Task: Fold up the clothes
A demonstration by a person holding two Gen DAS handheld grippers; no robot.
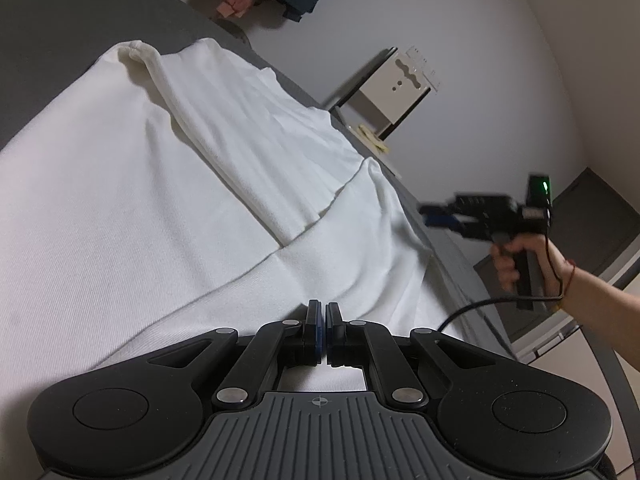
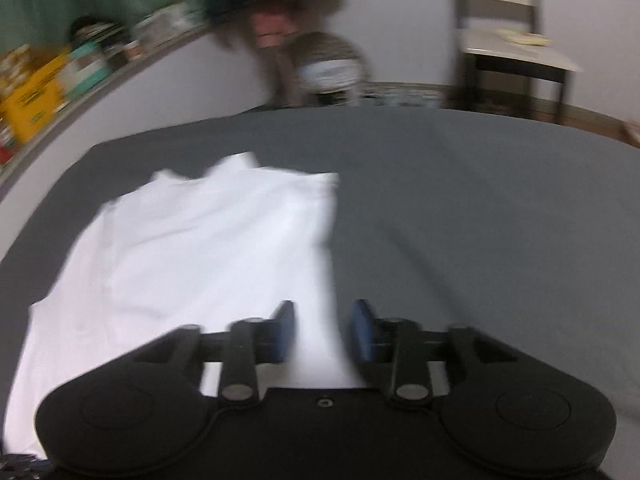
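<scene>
We see a white garment (image 1: 168, 184) spread on a grey bed (image 2: 460, 200), partly folded: one layer lies doubled over another, and a fold edge runs across it in the left wrist view. In the right wrist view the garment lies toward the bed's left side, well short of the far edge, with bare grey sheet to its right.

Our left gripper (image 1: 323, 312) sits low over the garment, its jaws closed with the blue pads almost touching; we cannot tell whether any cloth is pinched between them.

Our right gripper (image 2: 323, 332) hangs over the garment's right edge with jaws parted, white cloth showing in the gap but no pad pressing on it. That view is blurred.

From the left wrist, the right gripper (image 1: 436, 216) appears beyond the garment's edge, held by a hand (image 1: 524, 260) with a red cord at the wrist.
</scene>
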